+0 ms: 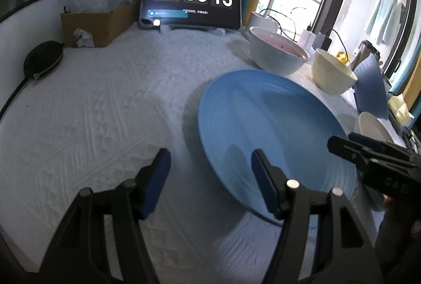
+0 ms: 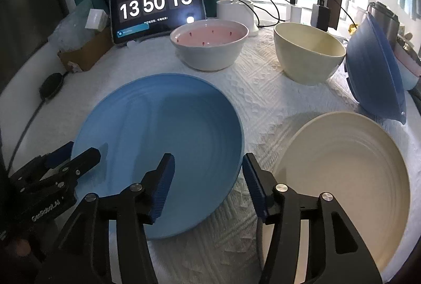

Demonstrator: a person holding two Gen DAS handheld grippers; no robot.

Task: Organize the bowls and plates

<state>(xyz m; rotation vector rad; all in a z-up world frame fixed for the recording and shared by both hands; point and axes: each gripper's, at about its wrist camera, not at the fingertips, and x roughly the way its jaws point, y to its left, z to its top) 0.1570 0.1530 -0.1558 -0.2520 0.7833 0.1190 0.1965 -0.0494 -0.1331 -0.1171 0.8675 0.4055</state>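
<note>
A large blue plate lies on the white cloth; it also shows in the left wrist view. A cream plate lies to its right. Behind stand a white bowl with pink inside, a cream bowl and a tilted dark blue bowl. My left gripper is open and empty, hovering at the blue plate's left edge. My right gripper is open and empty, straddling the blue plate's right rim.
A tablet clock stands at the back. A cardboard box and a black pouch sit at the back left. Chargers and cables lie by the window.
</note>
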